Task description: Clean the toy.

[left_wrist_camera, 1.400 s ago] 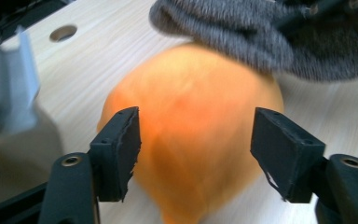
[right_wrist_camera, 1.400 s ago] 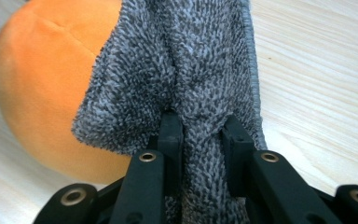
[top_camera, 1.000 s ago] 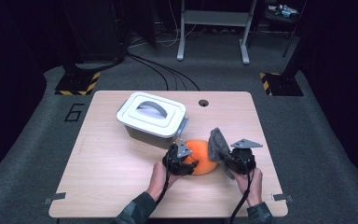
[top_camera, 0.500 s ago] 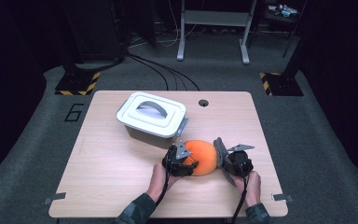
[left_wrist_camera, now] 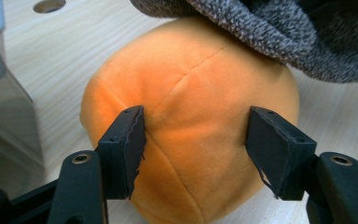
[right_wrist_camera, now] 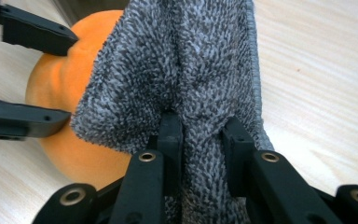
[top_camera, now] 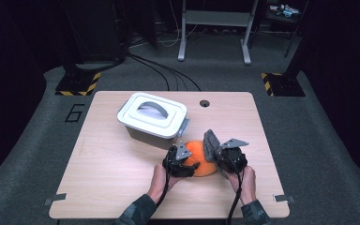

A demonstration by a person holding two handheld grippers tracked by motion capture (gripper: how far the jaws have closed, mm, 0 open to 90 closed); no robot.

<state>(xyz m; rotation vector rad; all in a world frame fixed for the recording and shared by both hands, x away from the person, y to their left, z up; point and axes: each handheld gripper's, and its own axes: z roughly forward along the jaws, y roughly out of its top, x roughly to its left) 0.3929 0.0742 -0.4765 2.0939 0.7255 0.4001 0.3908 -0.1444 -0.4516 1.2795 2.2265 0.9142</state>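
From the high view we see the orange plush ball (top_camera: 201, 157) near the front edge of the wooden table (top_camera: 112, 164), just in front of the lidded grey box (top_camera: 152, 117). Our left gripper (top_camera: 187, 159) flanks its left side; our right gripper (top_camera: 215, 152) stands a grey cloth (top_camera: 211, 143) against its right.

In the left gripper view, the jaws straddle the ball (left_wrist_camera: 191, 116), pads pressing lightly into its sides. Its seamed velvety skin looks soft and light, so we judge that it will dent and may roll; a hold across its widest part suits best.

In the right gripper view, the jaws are clenched on a fold of the cloth (right_wrist_camera: 186, 70), which drapes over the ball (right_wrist_camera: 63, 98). The nubbly towelling looks limp and grippy, so we judge a bunched fold the surest hold.
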